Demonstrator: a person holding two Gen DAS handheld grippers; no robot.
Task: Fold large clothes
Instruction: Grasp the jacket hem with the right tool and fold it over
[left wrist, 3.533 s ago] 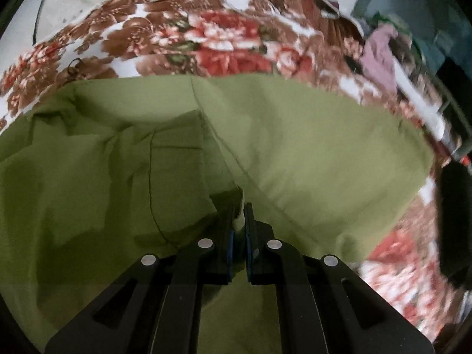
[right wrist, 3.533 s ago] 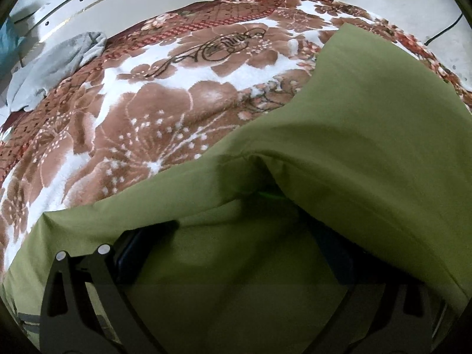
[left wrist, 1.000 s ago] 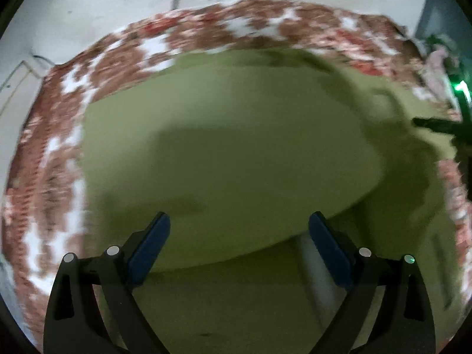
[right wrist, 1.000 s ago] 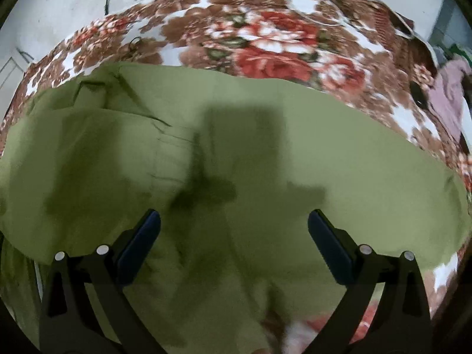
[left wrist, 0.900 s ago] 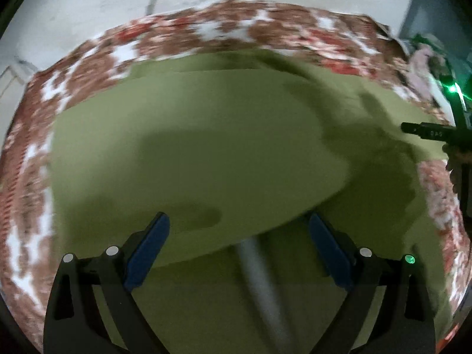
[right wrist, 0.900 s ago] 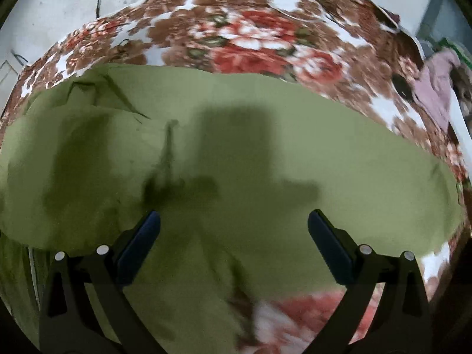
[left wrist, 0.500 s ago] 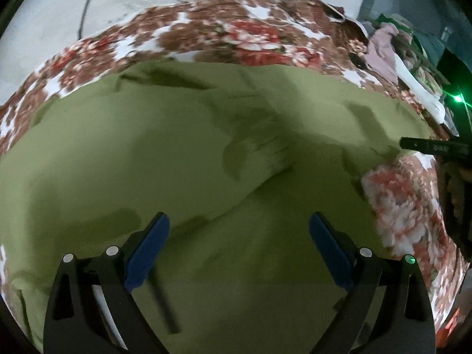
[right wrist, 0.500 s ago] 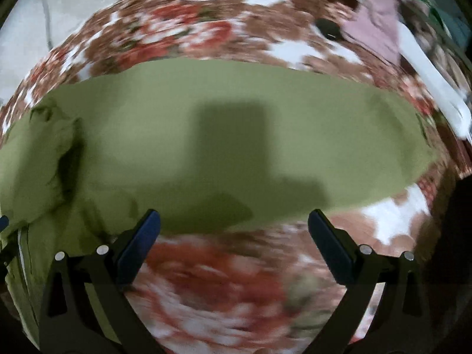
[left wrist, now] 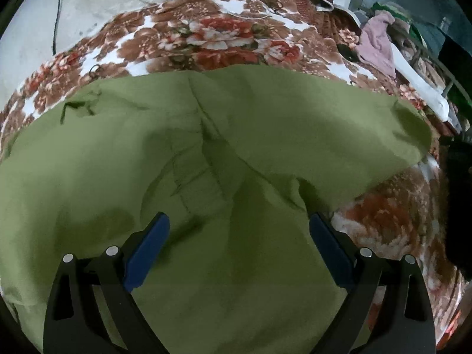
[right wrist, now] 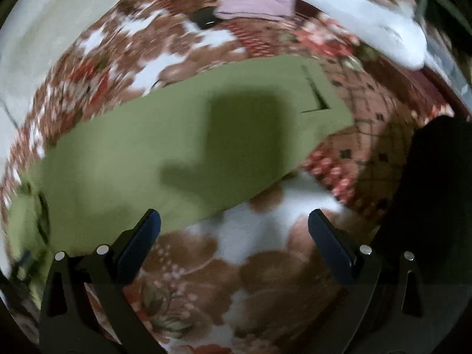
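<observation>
Fingers (left wrist: 153,236) of the left gripper (left wrist: 239,233) stand wide apart, empty, over the green garment (left wrist: 177,153), which lies rumpled across the floral blanket (left wrist: 212,32); 3.5 s ago they were clamped on its cloth. In the right view, the right gripper (right wrist: 234,231) is likewise spread and empty, now over bare blanket (right wrist: 250,280), with the garment (right wrist: 177,147) lying flat at far left rather than draped over the fingers as before.
</observation>
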